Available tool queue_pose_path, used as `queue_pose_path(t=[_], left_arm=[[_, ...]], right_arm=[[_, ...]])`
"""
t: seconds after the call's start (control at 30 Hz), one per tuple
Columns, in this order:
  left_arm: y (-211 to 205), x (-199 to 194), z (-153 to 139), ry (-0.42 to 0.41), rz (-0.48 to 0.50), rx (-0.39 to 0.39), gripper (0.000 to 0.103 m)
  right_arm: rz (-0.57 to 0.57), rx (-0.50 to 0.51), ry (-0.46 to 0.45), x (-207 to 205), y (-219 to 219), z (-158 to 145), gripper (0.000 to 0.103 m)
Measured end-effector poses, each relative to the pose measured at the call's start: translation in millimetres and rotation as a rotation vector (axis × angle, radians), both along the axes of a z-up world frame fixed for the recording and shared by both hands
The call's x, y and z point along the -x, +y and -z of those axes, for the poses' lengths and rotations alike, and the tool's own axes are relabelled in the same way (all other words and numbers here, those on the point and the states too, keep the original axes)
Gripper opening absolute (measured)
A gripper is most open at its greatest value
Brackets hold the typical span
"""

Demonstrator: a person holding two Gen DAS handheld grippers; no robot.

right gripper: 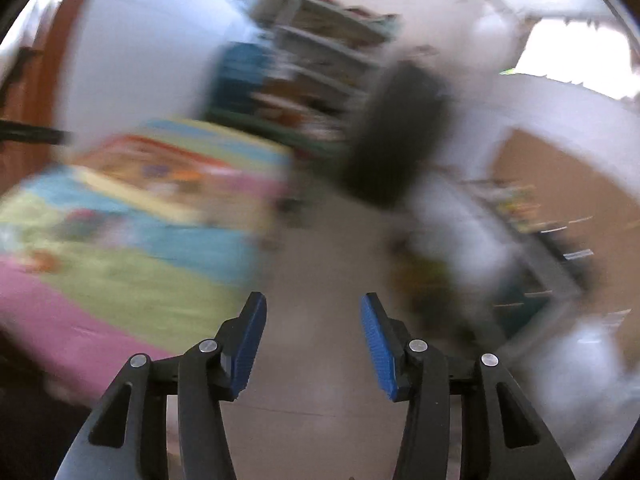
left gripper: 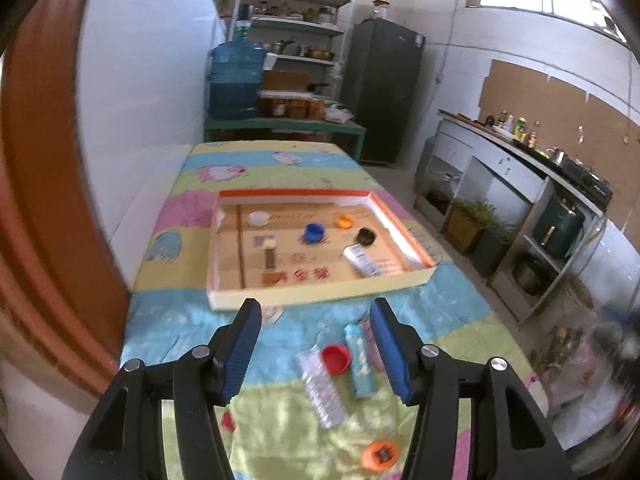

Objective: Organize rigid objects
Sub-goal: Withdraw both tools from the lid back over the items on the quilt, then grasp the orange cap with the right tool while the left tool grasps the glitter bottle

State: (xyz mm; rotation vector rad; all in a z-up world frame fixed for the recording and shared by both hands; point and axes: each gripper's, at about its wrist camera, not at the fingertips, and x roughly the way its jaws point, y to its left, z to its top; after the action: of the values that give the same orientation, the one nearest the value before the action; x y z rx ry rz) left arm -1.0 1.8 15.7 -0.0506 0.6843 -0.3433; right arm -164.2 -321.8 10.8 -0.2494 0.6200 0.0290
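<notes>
Left wrist view: the left gripper (left gripper: 316, 308) hangs with its jaws spread wide and nothing between them, above a striped cartoon-print cloth (left gripper: 192, 320). At twelve o'clock from it sits a shallow cardboard tray (left gripper: 320, 288) holding a white cap (left gripper: 258, 218), blue cap (left gripper: 313, 233), orange cap (left gripper: 344, 221), black cap (left gripper: 366, 236) and a white tube (left gripper: 362, 261). Loose on the cloth between the fingers lie a red cap (left gripper: 336, 359), a teal tube (left gripper: 359, 362) just beside it at three o'clock, and a clear packet (left gripper: 323, 390); an orange lid (left gripper: 381, 455) lies at five o'clock. Right wrist view is heavily blurred: the right gripper (right gripper: 313, 306) is also spread and empty, over bare floor, the cloth at nine o'clock.
</notes>
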Motion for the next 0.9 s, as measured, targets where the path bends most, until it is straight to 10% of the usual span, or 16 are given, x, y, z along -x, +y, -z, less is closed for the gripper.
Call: queue_pose_path(t=[0.17,0.4,0.9], left_arm=[[6,26,15,-0.025,-0.044,-0.051,0.056],[17,48,42,-0.037,-0.107,-0.065,0.056],[28,42,74,0.039,-0.122,-0.044,0.056]], right_arm=[[-0.192,-0.279,0.047,-27,85,38,0.051],[-0.305,-0.238,0.202,-39,151,72,0.051],[-0.356,-0.157,0.242,-76,189,93,0.051]])
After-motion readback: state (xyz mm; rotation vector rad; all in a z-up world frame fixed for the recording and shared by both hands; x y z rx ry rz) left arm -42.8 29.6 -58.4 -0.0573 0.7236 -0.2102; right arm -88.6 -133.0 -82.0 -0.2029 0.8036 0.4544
